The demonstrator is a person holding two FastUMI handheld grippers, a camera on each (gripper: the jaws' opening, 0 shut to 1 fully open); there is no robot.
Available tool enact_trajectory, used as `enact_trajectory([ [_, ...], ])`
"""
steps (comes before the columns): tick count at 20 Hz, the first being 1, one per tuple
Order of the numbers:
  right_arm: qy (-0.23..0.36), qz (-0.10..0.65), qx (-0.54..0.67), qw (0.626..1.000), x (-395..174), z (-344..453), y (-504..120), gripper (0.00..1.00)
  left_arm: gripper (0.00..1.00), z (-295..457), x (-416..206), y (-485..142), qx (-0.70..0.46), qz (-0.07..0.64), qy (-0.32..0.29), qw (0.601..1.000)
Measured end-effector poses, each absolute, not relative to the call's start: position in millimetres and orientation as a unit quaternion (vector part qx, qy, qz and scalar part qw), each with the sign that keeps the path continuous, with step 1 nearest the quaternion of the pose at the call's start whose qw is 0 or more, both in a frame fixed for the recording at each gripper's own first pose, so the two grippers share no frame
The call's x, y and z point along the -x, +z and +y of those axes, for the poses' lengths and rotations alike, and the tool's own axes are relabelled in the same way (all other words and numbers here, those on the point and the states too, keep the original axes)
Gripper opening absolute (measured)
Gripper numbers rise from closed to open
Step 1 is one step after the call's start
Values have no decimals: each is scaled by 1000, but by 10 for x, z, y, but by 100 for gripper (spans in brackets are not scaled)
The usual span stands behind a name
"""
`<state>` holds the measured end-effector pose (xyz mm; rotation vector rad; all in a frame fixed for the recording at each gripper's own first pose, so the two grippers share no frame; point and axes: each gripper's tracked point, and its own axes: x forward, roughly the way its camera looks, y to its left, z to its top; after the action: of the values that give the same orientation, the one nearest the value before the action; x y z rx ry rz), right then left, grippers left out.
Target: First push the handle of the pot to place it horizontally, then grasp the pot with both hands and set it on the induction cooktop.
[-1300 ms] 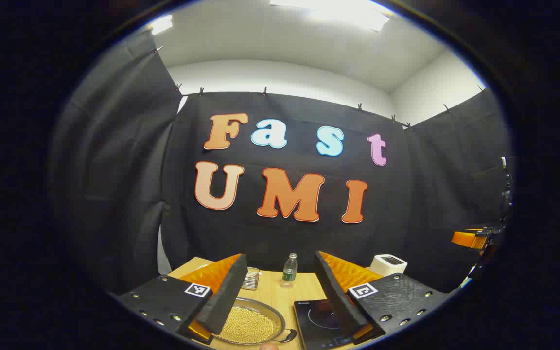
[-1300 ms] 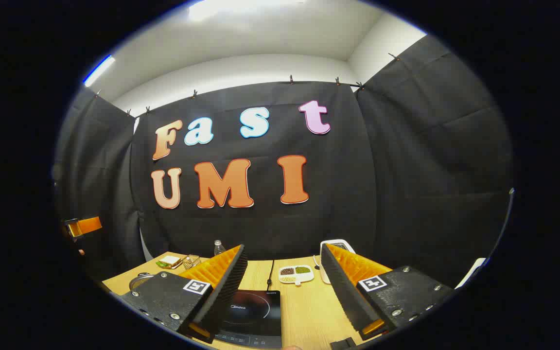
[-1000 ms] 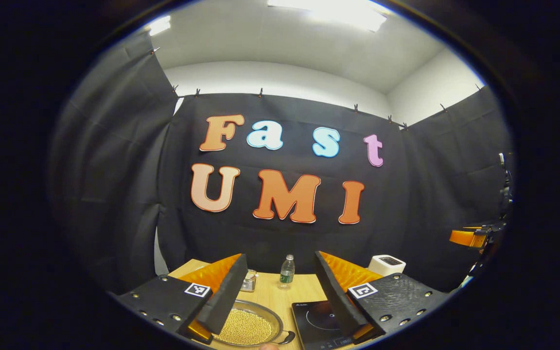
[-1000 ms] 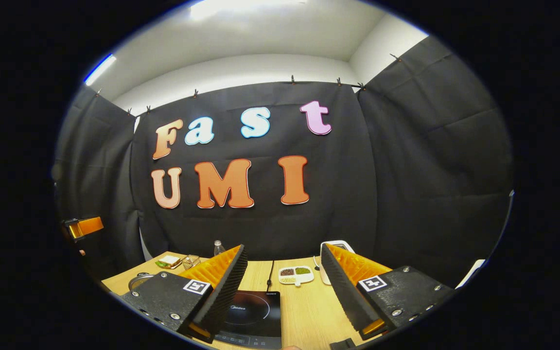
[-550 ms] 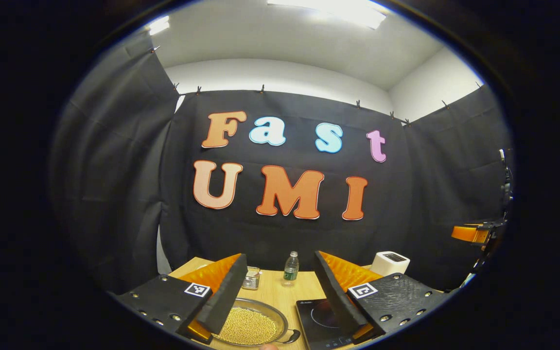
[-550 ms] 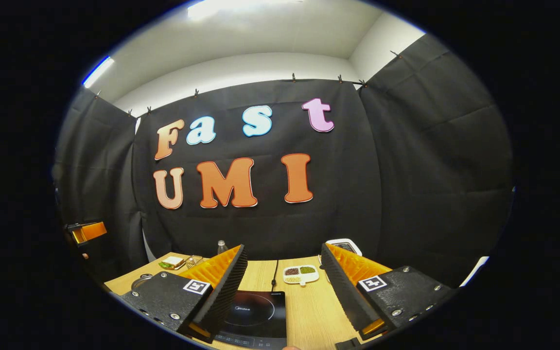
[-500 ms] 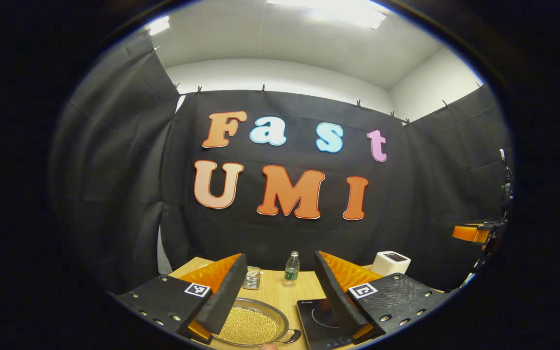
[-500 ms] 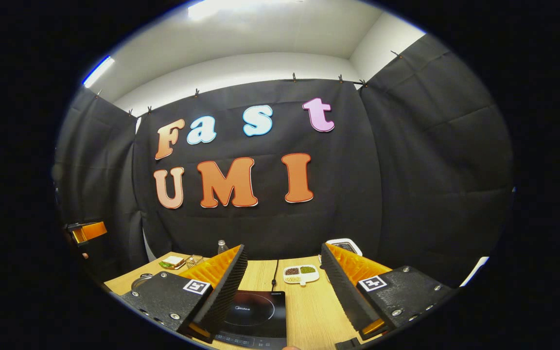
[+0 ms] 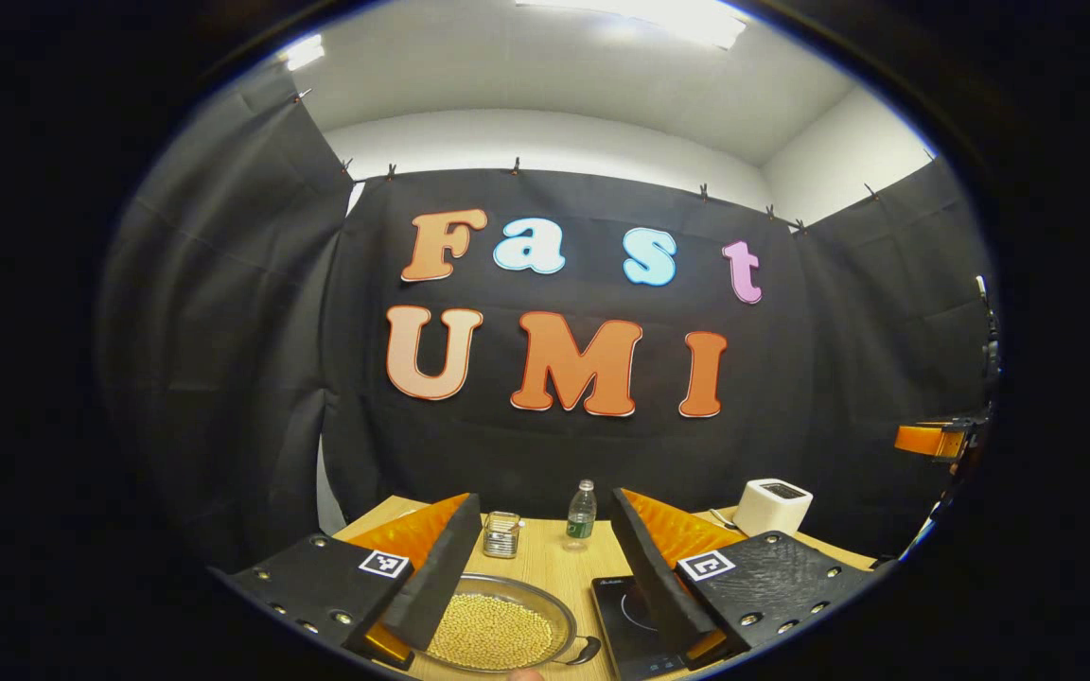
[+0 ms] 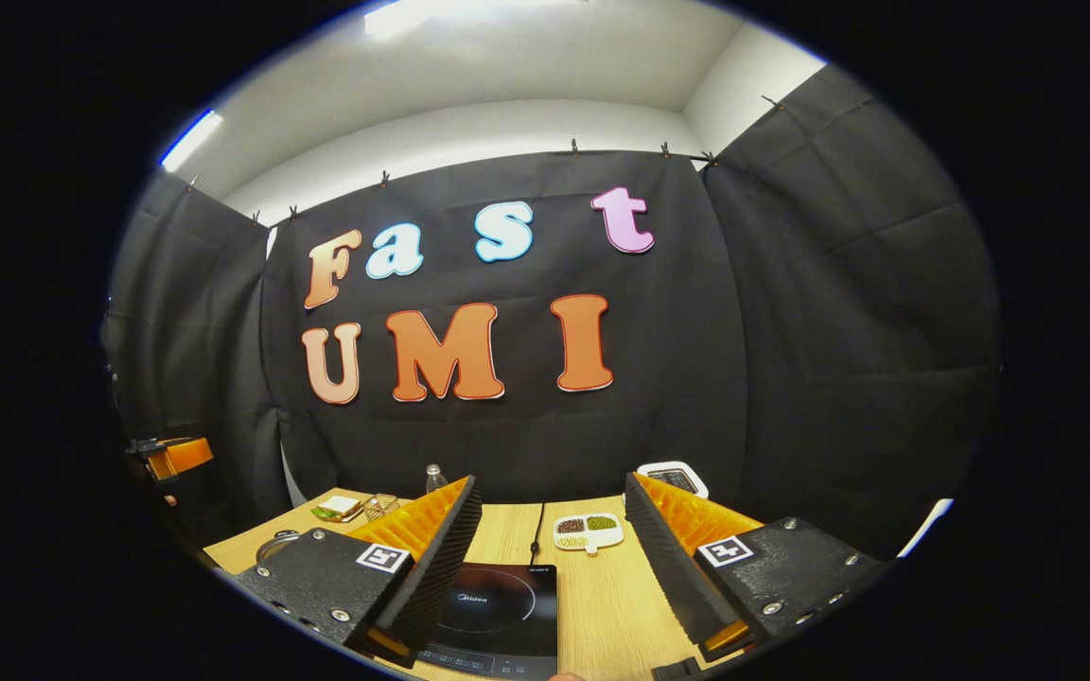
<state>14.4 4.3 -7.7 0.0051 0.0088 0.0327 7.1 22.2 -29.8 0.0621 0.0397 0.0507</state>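
hovering above wooden table [image 9: 545, 567], i held left gripper [image 9: 537, 567] with fingers apart, right gripper [image 10: 553, 558] likewise spread, both empty, likely lining up for handle push. pot [image 9: 498, 632], shallow round metal pan full of small yellow beans, sat between my left fingers, dark stubby handle [image 9: 586, 649] toward flat glossy black induction cooktop [image 10: 498, 610] just beside it.

Both views low over the table [image 9: 545, 567], wallward (shared: induction cooktop [image 10: 498, 605]).
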Motion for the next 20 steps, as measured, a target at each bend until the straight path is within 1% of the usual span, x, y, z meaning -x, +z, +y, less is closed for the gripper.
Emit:
enact_trajectory([
  [2,17,4,-1,1000,-159,46,-97,95,87,220,-78,-428,-38,34,24,998],
  [5,20,7,-2,1000,-181,77,-139,95,88,169,-55,-735,-38,76,7,996],
  [8,18,11,2,1000,-192,74,-172,95,87,132,-43,-871,-49,97,-5,994],
  [9,18,11,2,1000,-190,67,-182,95,92,107,-29,-930,-54,104,-11,993],
  [10,18,12,2,1000,-195,64,-197,95,92,82,-8,-1037,-56,118,-19,991],
  [12,17,13,2,1000,-197,42,-206,95,81,11,78,-1250,-52,148,-36,987],
  [13,13,13,3,1000,-207,7,-208,95,82,-1,111,-1326,-50,158,-42,985],
  [15,5,14,4,1000,-236,-40,-219,95,64,-65,180,-1500,-53,177,-61,981],
  [16,5,15,4,1000,-227,-48,-230,95,63,-117,216,-1619,-55,191,-70,978],
  [17,5,17,3,1000,-231,-46,-255,95,46,-135,250,-1733,-56,203,-79,974],
  [19,6,21,5,1000,-227,-55,-275,95,40,-188,317,-1913,-54,229,-93,968],
  [20,7,22,5,1000,-226,-51,-286,95,29,-176,357,-1996,-50,239,-98,965],
])
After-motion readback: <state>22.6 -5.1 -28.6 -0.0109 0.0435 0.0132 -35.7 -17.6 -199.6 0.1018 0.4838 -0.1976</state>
